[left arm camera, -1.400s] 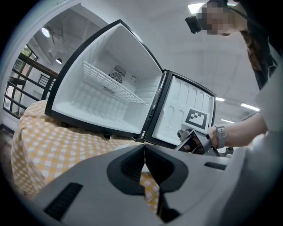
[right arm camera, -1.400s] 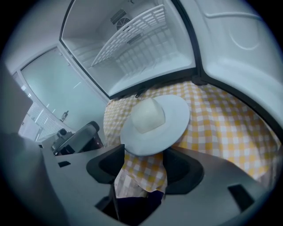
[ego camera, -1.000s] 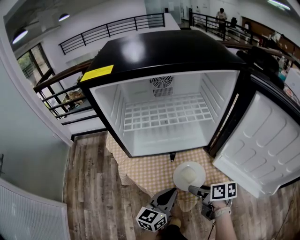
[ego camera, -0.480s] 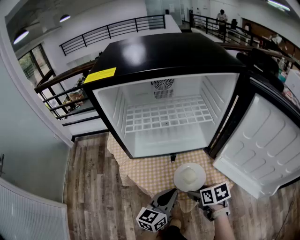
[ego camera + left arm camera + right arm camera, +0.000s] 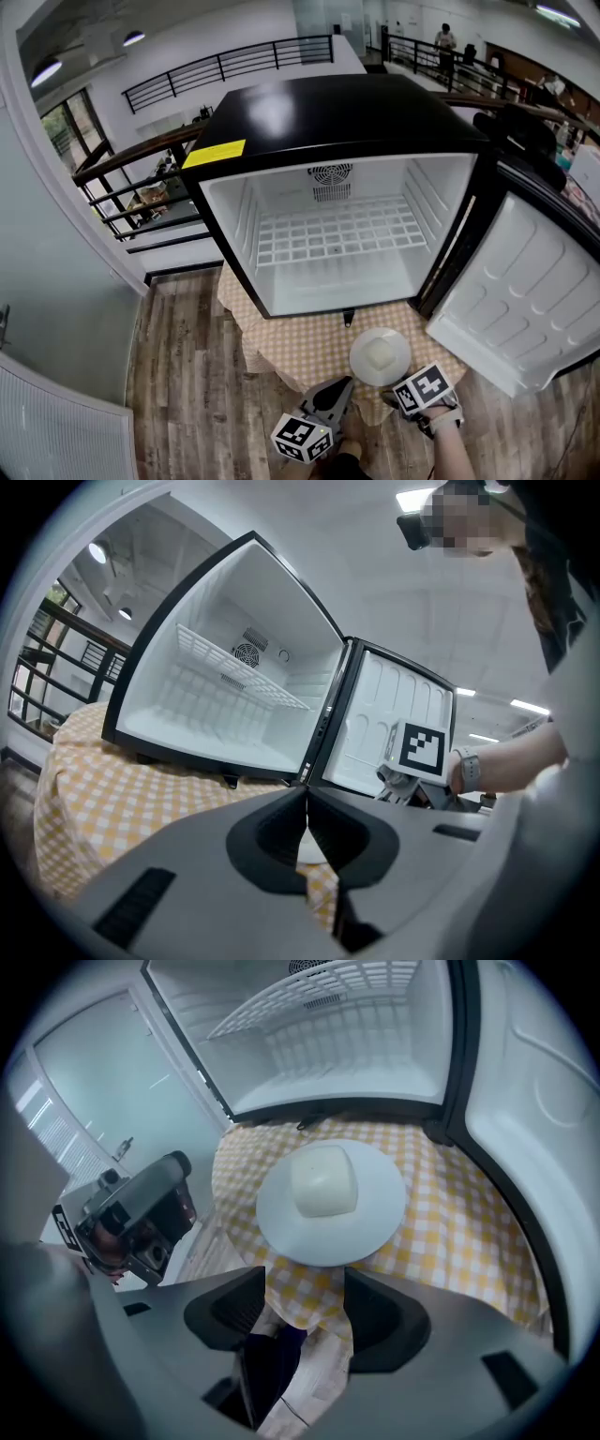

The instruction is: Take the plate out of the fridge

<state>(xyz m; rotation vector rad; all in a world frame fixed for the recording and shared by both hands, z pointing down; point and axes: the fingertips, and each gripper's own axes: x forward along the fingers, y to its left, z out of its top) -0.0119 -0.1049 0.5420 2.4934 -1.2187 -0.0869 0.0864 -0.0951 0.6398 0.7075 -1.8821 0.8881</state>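
The round white plate (image 5: 331,1239) sits on the yellow-checked worktop (image 5: 450,1232), just near of the open black fridge (image 5: 347,1044). The right tongs (image 5: 303,1297) gape empty at its rim; the left tongs (image 5: 307,808) are pressed together. The plate looks delivered, so any retreat should be level, without nudging it.

Left gripper (image 5: 306,810): matte grey moulded shell, with a dark recessed pocket behind each fingertip and a rectangular slot further back on the left finger. Left marker cube (image 5: 302,438) sits behind the fingers, white faces with black square patterns. Right gripper (image 5: 305,1299): same grey shell and dark pockets, slots set back on both fingers. Right marker cube (image 5: 419,389) has the same print style. Pale grey wristband (image 5: 466,769) just behind that cube.
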